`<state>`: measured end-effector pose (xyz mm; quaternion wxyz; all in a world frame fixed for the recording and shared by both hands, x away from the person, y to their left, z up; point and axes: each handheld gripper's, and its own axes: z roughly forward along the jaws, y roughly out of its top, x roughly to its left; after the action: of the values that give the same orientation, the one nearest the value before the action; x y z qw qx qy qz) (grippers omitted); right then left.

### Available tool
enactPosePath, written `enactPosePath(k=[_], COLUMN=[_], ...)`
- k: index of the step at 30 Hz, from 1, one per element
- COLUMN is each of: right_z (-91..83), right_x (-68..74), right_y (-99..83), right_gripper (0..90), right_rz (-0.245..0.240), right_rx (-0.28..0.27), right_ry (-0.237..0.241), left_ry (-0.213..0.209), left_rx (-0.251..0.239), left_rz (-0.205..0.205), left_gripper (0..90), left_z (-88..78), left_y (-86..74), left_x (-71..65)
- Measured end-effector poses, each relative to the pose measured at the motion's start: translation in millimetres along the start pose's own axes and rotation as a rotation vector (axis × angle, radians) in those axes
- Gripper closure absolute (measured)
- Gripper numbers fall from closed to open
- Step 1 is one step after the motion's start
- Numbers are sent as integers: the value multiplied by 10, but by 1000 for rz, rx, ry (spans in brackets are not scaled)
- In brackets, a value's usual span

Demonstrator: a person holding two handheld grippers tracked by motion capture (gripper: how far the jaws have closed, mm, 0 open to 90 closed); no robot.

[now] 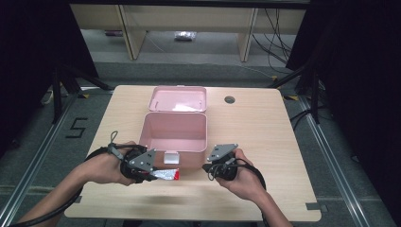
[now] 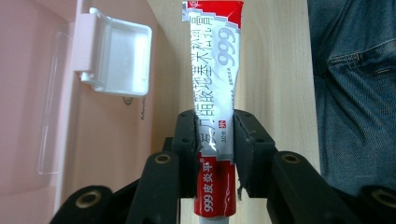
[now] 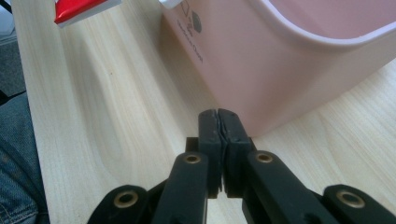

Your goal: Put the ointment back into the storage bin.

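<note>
At the near edge of the table [image 1: 265,142] from above, I see my left gripper [image 1: 153,174] clamped on the ointment tube [image 1: 166,175], just near of the open pink box [image 1: 174,132]. Its own view shows the tube [image 2: 215,107] pinched mid-length beside the box's latch [image 2: 116,58]. The right gripper view shows my right gripper [image 3: 219,122] pressed together, empty, near the box wall [image 3: 261,70].

Tabletop [image 1: 265,142]: a pale wood-grain rectangle with rounded corners, standing on a grey floor [image 1: 38,156].
Far edge: a small round cable hole [image 1: 230,100] sat to the right of the middle.
On it: a pink plastic box [image 1: 174,137] stood near the centre, lid [image 1: 178,99] thrown back and lying flat toward the far side.
Box front: a white latch [image 1: 171,158] hung at the near wall, facing the person.
Bare wood: wide stretches lay left, right and in front of the box.
</note>
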<state>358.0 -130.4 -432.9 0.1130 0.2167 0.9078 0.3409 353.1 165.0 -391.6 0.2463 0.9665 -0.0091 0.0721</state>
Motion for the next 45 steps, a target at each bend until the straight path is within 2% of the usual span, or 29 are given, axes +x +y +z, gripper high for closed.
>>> enactPosePath(k=[11,26,30,34,37,39,45], right_z=[0,-2,-4,-4,-6,-5,0], right_x=[10,11,-3,6,2,-24,-37], right_y=[-10,-11,-17,-15,-14,-9,-6], right_gripper=[893,891,891,891,890,890,890], right_rz=[29,31,16,28,23,-21,-32], right_rx=[2,2,1,-6,-6,-16,-24], right_ry=[1,3,1,-2,-3,-17,-9], left_ry=[7,28,32,34,37,41,46], left_rx=[6,4,1,7,9,12,22], left_rz=[1,16,16,25,23,27,27], left_gripper=[718,718,717,717,717,717,717], left_z=[-79,-219,-235,-246,-276,-290,-326], left_y=[38,125,148,173,199,207,223], left_x=[60,181,207,226,256,275,321])
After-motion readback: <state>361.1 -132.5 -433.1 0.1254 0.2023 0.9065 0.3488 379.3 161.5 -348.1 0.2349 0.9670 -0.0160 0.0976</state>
